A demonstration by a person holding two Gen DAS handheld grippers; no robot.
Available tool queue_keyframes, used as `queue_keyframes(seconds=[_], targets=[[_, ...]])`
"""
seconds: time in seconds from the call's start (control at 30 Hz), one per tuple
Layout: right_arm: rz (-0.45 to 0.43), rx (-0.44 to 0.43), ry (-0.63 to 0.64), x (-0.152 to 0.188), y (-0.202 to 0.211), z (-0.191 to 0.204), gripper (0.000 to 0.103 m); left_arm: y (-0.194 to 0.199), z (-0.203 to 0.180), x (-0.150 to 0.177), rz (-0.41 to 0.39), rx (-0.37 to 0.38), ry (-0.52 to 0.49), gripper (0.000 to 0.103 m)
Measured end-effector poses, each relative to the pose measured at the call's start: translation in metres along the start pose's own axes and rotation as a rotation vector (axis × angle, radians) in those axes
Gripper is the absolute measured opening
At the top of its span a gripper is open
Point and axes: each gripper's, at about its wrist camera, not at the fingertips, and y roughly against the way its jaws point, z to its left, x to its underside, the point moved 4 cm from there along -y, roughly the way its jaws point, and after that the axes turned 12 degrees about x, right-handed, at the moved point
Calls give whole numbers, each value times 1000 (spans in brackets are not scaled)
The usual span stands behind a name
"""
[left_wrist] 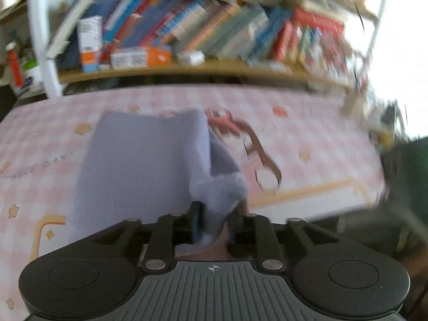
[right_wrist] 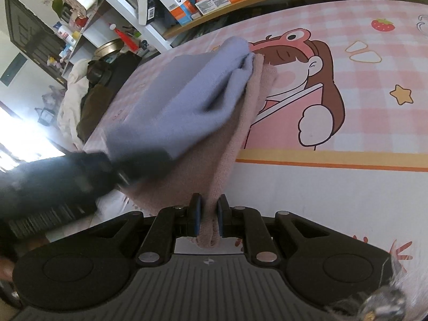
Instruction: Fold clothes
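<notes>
Bed: pink checked cartoon sheet [right_wrist: 374, 61]
Behind: wooden bookshelf [left_wrist: 187, 68], white frame, leaning books [left_wrist: 203, 24]
Light: bright window [right_wrist: 24, 136]

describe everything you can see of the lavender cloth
The lavender cloth looks like soft, fuzzy knit, plain and unpatterned. It is lifted off the pink checked bed sheet and stretched, one end pinched in the left claw, where it bunches into a thick fold. Its far end meets a pink knit piece that the right claw grips. In the right wrist view it drapes over that pink piece. What kind of garment it is cannot be told.
</notes>
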Motion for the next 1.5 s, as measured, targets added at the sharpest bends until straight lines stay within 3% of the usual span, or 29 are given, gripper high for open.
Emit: queue_keyframes(seconds=[0.07,0.2,0.37,0.53,0.63,0.73,0.8,0.87,0.9,0.93,1.0,1.07,1.13,1.17,1.27,1.33,1.5], targets=[[5,0,-19,1,4,-6,18,0,-2,1,10,8,-9,30],[-42,26,-55,-2,23,-18,25,11,-3,4,-2,103,20,46],[-137,63,-94,-20,50,-26,26,22,1,11,-37,167,42,46],[-210,36,-52,-44,63,-1,46,55,25,3,-165,205,106,46],[-208,6,-36,-53,57,17,51,73,48,-3,-230,180,130,46],[-161,5,-59,-60,39,32,51,78,78,-11,-245,97,138,42],[-122,22,-86,-62,24,38,51,75,91,-14,-243,79,131,37],[-89,49,-119,-62,10,40,51,67,101,-17,-227,86,114,34],[-75,70,-140,-60,4,38,46,63,104,-18,-216,91,105,32],[-61,92,-161,-58,-1,37,31,59,106,-17,-204,100,98,32],[-35,96,-177,-49,-6,35,13,50,111,-12,-169,117,102,32],[-65,61,-166,-45,3,39,12,40,117,-6,-129,118,111,32],[-177,-54,-135,-43,31,48,11,35,119,0,-107,136,117,32],[-216,-65,-111,-40,42,52,10,34,121,1,-106,159,128,32],[-182,143,-158,-28,27,41,10,29,118,2,-81,166,111,32],[-122,203,-221,-18,4,27,10,28,114,3,-74,162,88,32],[-140,244,-174,-19,0,35,12,31,115,3,-74,171,83,34]])
